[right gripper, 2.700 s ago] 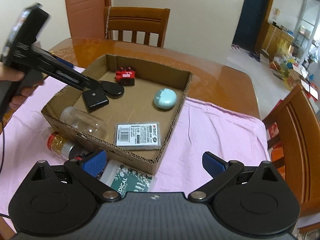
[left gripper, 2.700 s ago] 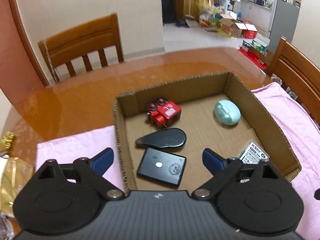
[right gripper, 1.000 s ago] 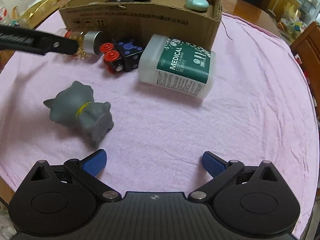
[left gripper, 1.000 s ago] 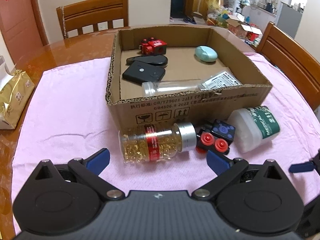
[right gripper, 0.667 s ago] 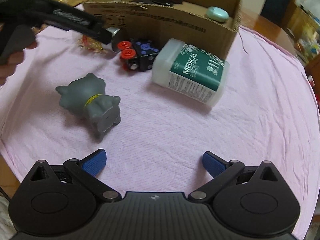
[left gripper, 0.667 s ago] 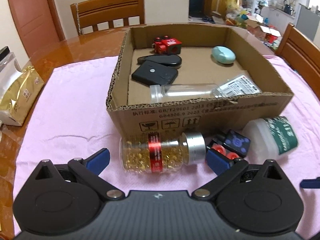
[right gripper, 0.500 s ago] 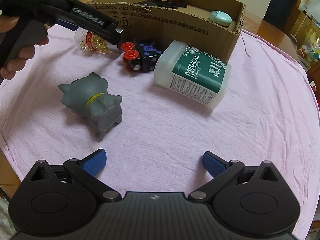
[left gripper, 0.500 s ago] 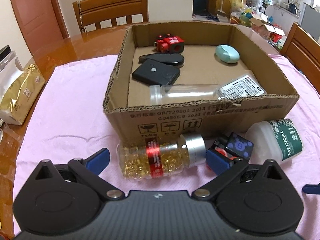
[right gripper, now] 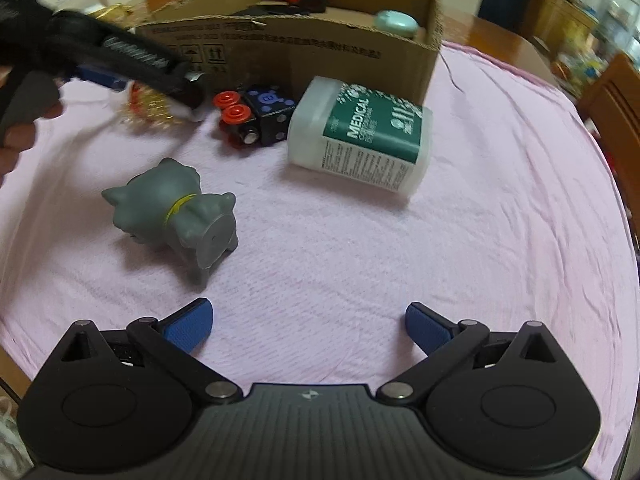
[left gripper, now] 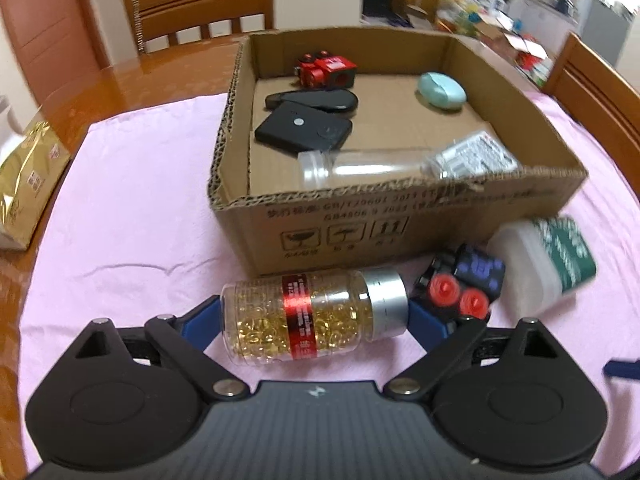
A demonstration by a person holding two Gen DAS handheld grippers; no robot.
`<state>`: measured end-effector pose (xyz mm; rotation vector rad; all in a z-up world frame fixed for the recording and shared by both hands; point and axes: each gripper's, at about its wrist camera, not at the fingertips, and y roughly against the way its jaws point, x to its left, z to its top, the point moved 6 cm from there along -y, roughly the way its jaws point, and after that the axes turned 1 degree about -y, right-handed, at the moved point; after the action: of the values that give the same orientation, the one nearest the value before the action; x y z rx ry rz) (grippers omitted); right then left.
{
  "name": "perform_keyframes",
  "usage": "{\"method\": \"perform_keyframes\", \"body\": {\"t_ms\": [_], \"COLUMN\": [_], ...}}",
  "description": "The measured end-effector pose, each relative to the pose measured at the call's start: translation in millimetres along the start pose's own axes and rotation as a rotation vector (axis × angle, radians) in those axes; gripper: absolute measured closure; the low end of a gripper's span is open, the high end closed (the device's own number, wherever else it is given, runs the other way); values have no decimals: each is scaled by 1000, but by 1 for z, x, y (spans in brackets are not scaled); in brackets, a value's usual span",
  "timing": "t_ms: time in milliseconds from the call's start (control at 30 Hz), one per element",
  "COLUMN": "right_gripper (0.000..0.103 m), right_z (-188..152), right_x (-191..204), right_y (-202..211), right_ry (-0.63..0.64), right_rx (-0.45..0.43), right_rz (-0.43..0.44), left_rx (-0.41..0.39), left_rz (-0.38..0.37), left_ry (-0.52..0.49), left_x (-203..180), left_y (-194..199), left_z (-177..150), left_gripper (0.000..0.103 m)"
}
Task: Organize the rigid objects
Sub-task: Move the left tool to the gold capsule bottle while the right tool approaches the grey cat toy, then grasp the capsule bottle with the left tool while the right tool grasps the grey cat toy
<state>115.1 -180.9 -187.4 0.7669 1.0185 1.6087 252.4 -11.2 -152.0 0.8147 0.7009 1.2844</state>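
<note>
Box [left gripper: 352, 216] holds red toy [left gripper: 326, 70], black cases, clear bottle [left gripper: 360, 168].

— Where's the left gripper [left gripper: 314, 318]?

— Low over the table, its jaws spread wide, one blue pad at each end of a lying pill bottle [left gripper: 316, 318]. Whether the pads touch it I cannot tell.

— And the right gripper [right gripper: 309, 324]?

— Jaws wide apart, nothing between them. A bare hand [right gripper: 18, 136] grips the left gripper's handle.
</note>
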Motion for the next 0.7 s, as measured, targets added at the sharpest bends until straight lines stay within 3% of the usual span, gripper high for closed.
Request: {"method": "perform_keyframes", "body": {"t_ms": [100,300,433,533,700], "right_gripper": [0,0,0,6,8], "right_z": [-3,3,18,31,43], "right_x": [12,48,68,69,74], "right_y": [3,10,9,0,-6], "right_ry": [-16,-62,-64,-85,-117], "right_rx": [15,-27,-75,-71,-86], "right_rz": [7,114,97,99,66], "left_rx": [17,17,15,13,11], "left_rz": [-13,-19,-40,-52,-67], "left_ry": [-65,-137,-145,-156,-160], "left_x": [7,24,30,32,33], "left_y": [3,6,5,5,5], "left_z": [-4,-7,-6,-6,-6], "left_gripper": [8,8,8,8,8]}}
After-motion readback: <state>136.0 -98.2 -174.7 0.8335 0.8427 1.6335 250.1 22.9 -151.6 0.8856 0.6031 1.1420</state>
